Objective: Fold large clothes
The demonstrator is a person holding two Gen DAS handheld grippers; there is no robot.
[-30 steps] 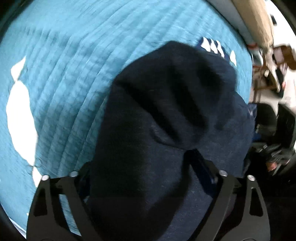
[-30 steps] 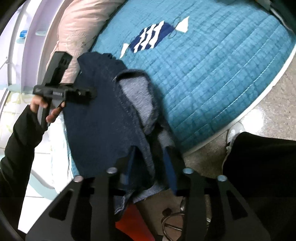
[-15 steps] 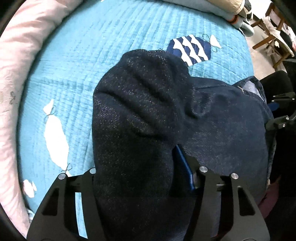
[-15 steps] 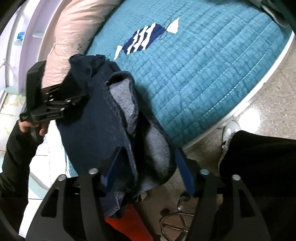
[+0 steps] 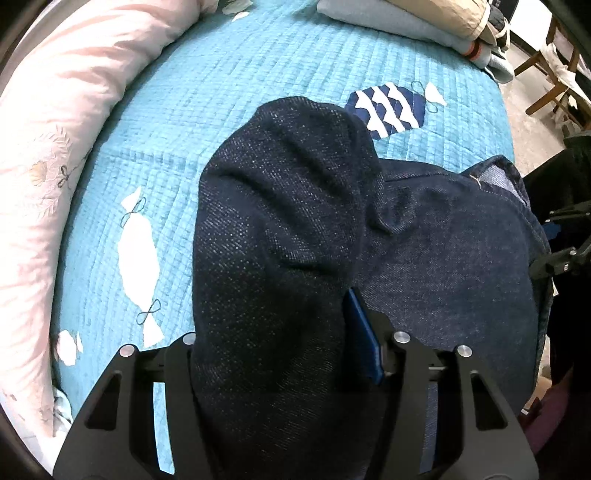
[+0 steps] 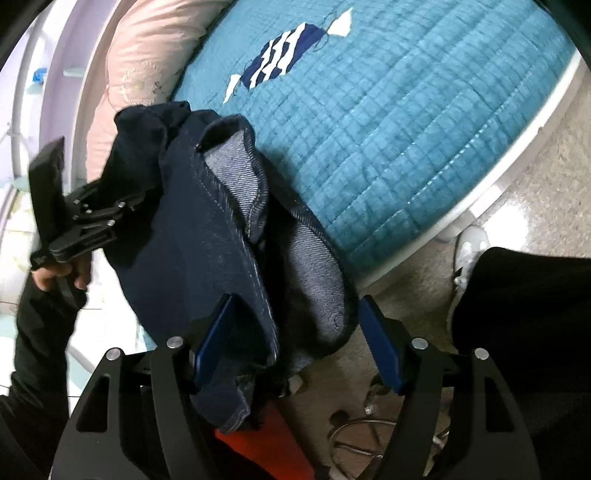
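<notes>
Dark blue denim jeans (image 5: 443, 240) hang bunched over the near edge of a teal quilted bed (image 5: 221, 110). My left gripper (image 5: 273, 325) points steeply down and is shut on a thick bunch of the denim; its left finger is hidden behind the cloth. In the right wrist view the jeans (image 6: 184, 240) stretch from the left gripper (image 6: 88, 221), held in a black-sleeved hand, down to my right gripper (image 6: 295, 301). The right jaws are opening wide. A hemmed fold with a pale inside lies loose between them, and the right pad (image 6: 380, 350) stands apart from it.
A pink bolster (image 5: 55, 147) runs along the bed's far side. Folded clothes (image 5: 424, 22) are stacked at the back, with a wooden chair (image 5: 546, 74) beyond. A black trouser leg (image 6: 517, 314) and white shoe (image 6: 469, 247) stand on the floor by the bed edge.
The left gripper closed on a bunch of denim, lifted it and tilted further down. The right jaws spread from a grip on the fold to wide apart, and the cloth slackened.
</notes>
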